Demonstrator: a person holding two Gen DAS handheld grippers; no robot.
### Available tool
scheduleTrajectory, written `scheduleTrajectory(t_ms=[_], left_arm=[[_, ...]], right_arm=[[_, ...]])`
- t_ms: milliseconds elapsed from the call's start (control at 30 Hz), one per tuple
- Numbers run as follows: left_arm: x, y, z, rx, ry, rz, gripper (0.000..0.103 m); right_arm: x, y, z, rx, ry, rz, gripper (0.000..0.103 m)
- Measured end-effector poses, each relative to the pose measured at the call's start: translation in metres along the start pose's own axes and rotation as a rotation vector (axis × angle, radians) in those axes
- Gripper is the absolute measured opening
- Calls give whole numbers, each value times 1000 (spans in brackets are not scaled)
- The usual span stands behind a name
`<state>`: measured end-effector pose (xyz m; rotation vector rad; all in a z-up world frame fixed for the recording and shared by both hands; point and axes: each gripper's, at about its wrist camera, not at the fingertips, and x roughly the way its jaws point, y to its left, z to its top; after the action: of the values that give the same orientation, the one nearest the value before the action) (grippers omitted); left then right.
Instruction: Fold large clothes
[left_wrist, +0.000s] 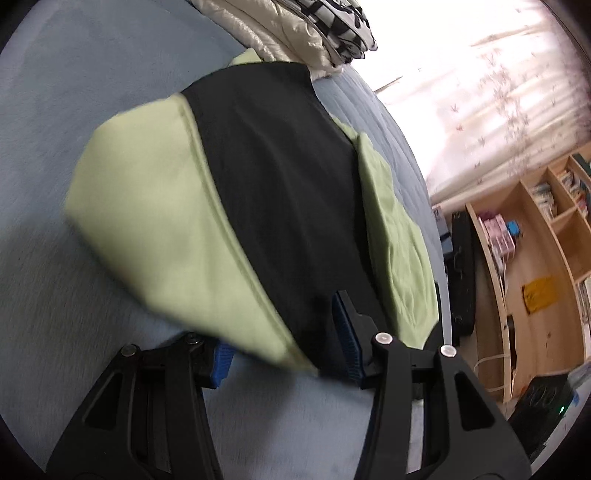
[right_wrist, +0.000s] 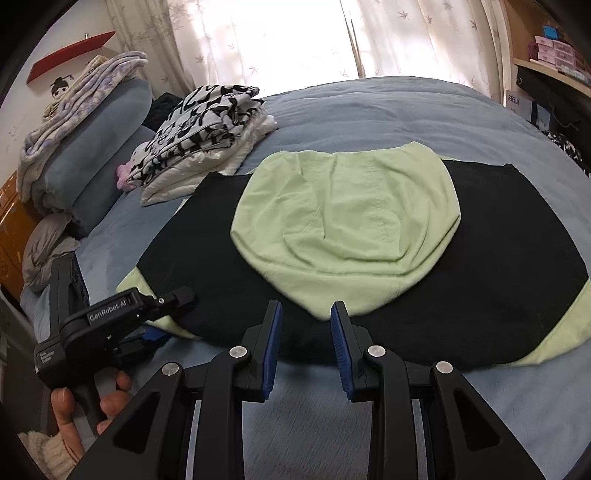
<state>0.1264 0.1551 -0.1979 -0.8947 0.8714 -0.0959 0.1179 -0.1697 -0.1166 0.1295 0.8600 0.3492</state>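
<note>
Garment (right_wrist: 362, 236): black and pale green, spread flat on blue bedspread (right_wrist: 369, 107), green section folded over its middle, just ahead of the right gripper (right_wrist: 306, 332), jaws parted, empty. Left gripper (left_wrist: 284, 343): jaws wide, garment's near edge lying between them; grip uncertain. Stack of folded clothes (right_wrist: 207, 136): beyond the garment, left of right jaws.

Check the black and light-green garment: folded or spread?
Partly folded: black and light-green garment lies flat on the bed, green sleeves folded onto its black middle.
</note>
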Motion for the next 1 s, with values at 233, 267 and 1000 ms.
scheduleTrajectory(t_ms=[233, 267, 1000], left_arm=[[27, -10, 41, -28, -99, 60, 31], [30, -12, 45, -32, -110, 71, 25], [14, -266, -15, 729, -335, 127, 6]], right_arm=[[35, 5, 47, 12, -35, -30, 28], [43, 6, 54, 5, -42, -45, 28], [108, -54, 58, 198, 114, 175, 27]])
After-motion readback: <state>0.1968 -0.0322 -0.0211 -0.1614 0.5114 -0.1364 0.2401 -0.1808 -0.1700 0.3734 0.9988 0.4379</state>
